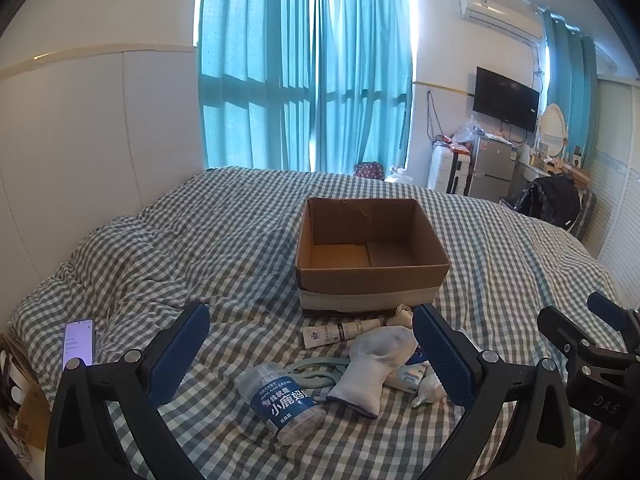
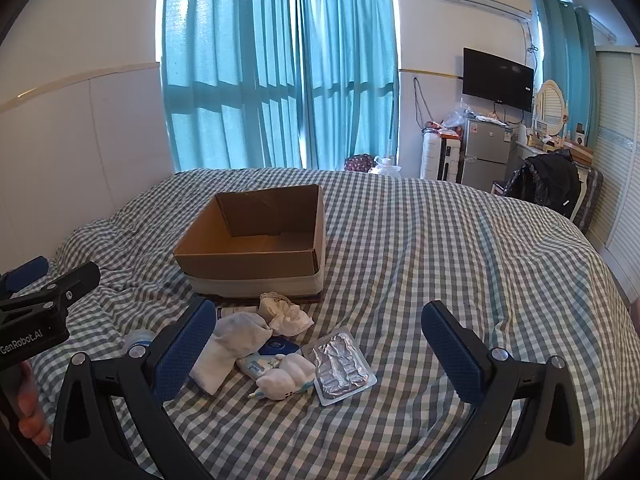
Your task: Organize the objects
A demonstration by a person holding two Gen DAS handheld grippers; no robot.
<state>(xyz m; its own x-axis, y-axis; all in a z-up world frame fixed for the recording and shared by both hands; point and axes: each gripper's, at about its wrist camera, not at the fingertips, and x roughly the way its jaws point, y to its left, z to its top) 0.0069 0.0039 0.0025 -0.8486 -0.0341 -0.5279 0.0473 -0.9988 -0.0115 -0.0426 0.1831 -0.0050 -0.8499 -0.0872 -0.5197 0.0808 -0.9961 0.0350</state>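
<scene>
Before open box [image 1: 372, 258], clutter [image 1: 360, 360], tools [image 1: 312, 354] wide

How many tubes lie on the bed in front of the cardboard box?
2. A white tube and a smaller tube lie end to end, close to the cardboard box, behind the white sock. More may be hidden under the pile.

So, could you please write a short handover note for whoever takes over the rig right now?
Left gripper: open, holding nothing, above the pile.
Right gripper: open, holding nothing.
Cardboard box: on the bed, nothing visible inside.
Pile in front of the box: jar, white sock, tube, foil pack, small soft toy.
Done: nothing packed yet.
Left: probably move all items into the box.
</scene>
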